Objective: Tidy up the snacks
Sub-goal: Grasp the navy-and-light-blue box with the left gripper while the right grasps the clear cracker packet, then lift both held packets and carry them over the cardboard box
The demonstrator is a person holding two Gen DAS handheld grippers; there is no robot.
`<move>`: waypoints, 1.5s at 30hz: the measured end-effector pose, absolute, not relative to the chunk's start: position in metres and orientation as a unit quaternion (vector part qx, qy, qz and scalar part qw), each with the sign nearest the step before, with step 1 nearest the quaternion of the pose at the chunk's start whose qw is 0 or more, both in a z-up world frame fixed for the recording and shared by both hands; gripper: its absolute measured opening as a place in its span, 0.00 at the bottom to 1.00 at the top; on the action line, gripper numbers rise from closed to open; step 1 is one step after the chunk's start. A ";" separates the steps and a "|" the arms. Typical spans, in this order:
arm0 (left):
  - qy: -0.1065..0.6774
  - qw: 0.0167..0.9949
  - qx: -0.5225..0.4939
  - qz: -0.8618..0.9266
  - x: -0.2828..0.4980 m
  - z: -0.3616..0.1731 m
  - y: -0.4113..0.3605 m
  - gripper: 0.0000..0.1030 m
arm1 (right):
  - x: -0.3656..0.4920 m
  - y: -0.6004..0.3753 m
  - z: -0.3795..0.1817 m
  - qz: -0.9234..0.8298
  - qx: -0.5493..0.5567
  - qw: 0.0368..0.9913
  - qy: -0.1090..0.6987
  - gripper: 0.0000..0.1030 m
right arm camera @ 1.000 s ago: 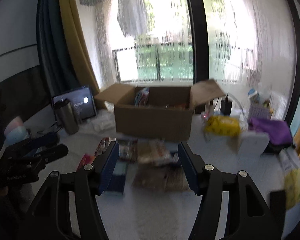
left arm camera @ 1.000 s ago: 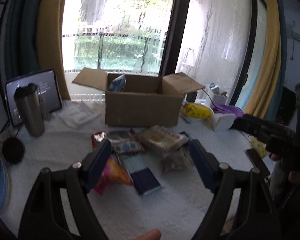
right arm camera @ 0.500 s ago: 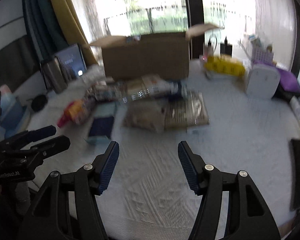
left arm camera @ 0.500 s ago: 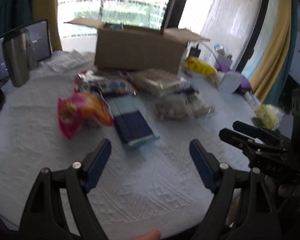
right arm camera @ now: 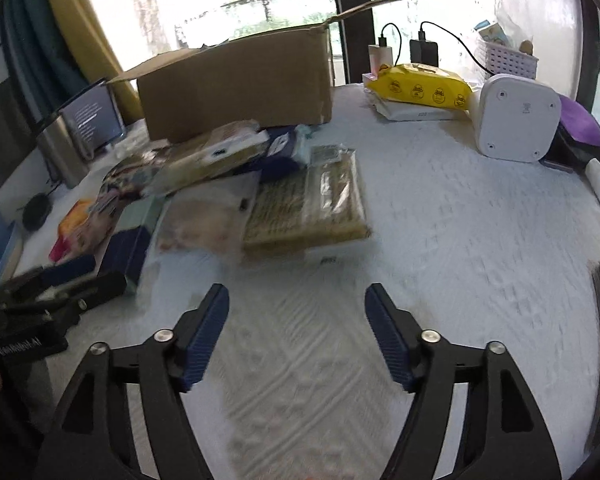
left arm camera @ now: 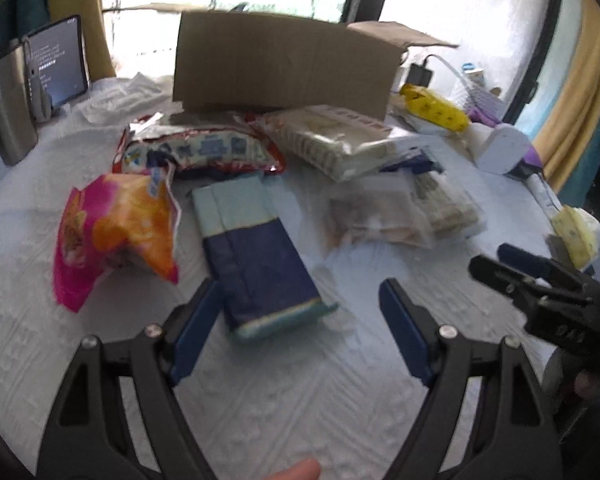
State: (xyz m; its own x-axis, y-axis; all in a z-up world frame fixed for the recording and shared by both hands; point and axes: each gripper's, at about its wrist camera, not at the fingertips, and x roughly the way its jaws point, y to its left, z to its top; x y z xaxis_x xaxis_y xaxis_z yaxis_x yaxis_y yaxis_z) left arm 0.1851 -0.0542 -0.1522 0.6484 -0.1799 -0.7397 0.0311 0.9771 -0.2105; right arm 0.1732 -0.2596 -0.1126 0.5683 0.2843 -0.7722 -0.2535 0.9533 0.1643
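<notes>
Two handheld grippers hang over a pile of snacks on a white-covered table.

The left gripper (left arm camera: 296, 312) is spread wide and empty, the near end of a blue-and-teal packet (left arm camera: 252, 252) just inside its left finger. The right gripper (right arm camera: 296, 332), whose jaws have just been opening, grasps nothing; a clear-wrapped biscuit pack (right arm camera: 312, 204) lies just beyond it. A cardboard box (left arm camera: 284, 68) stands at the far side.

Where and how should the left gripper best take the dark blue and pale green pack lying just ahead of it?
Probably across its long sides at the near, dark blue end of the pack, coming from above. It lies flat, near end toward the open left gripper, with cloth bare on its right.
</notes>
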 end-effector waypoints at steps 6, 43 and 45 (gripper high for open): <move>0.439 0.895 -0.071 -0.037 0.205 -0.164 -0.051 0.79 | 0.211 -0.266 -0.115 0.142 0.036 0.884 0.443 0.79; 0.419 0.900 -0.032 -0.116 0.123 -0.146 -0.056 0.52 | 0.125 -0.267 -0.090 0.183 0.043 0.883 0.431 0.23; 0.416 0.901 -0.032 -0.119 0.118 -0.144 -0.055 0.52 | 0.116 -0.266 -0.085 0.181 0.040 0.887 0.423 0.22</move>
State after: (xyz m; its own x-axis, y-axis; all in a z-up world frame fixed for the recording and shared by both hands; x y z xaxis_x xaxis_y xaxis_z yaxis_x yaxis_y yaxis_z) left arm 0.1177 -0.0551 -0.1443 0.6248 -0.2410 -0.7426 0.1871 0.9697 -0.1573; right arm 0.1165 -0.2662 -0.0847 0.5765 0.3544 -0.7362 -0.2863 0.9315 0.2243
